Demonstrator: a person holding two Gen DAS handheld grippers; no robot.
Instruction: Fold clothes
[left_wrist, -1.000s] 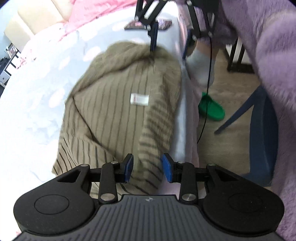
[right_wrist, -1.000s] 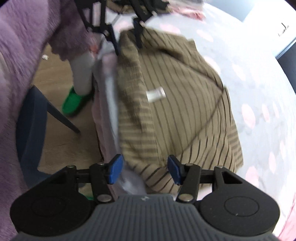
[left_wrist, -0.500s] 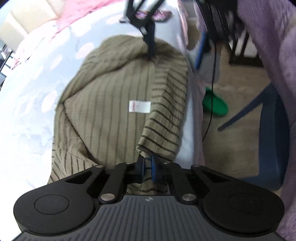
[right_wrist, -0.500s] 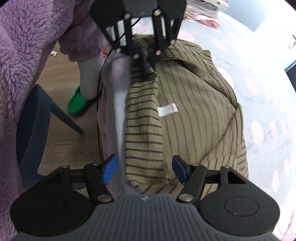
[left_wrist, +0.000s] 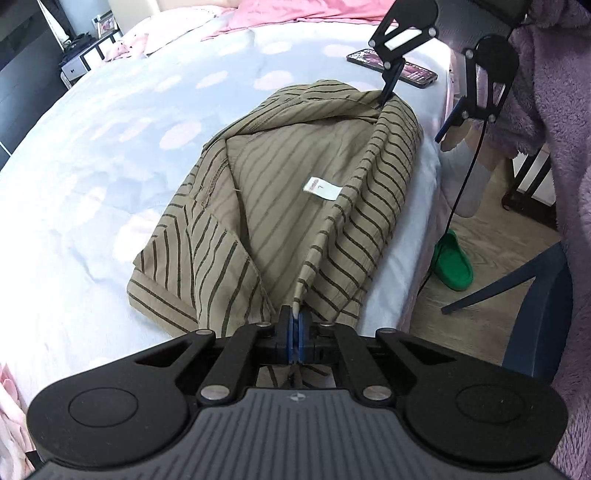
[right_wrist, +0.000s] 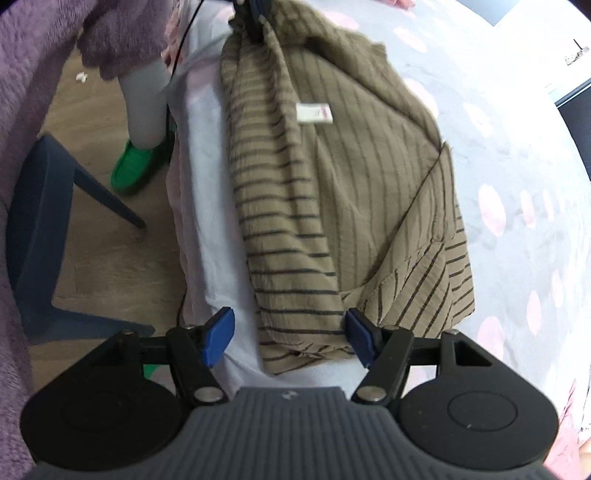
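Note:
An olive shirt with dark stripes (left_wrist: 280, 206) lies inside out on the pale blue bed cover (left_wrist: 110, 147), its white label (left_wrist: 320, 188) showing. My left gripper (left_wrist: 295, 326) is shut on the shirt's near hem edge, which runs taut away from it as a raised fold. At the shirt's far end my right gripper (left_wrist: 413, 118) hangs open, one finger touching the cloth. In the right wrist view the right gripper (right_wrist: 290, 336) stands open astride the shirt's (right_wrist: 332, 184) folded end, pads not pressing. The left gripper (right_wrist: 255, 22) pinches the cloth at the top.
A phone (left_wrist: 391, 68) lies on the bed beyond the shirt. The bed's edge runs close along the shirt's right side. On the floor there are a blue chair (left_wrist: 535, 306) and a green slipper (left_wrist: 452, 266). A purple fleece sleeve (left_wrist: 554, 92) fills the right. Pink bedding (left_wrist: 295, 14) lies far back.
My left gripper shut on the shirt's hem edge and drew it taut. The right gripper opened wider and stayed over the shirt's other end.

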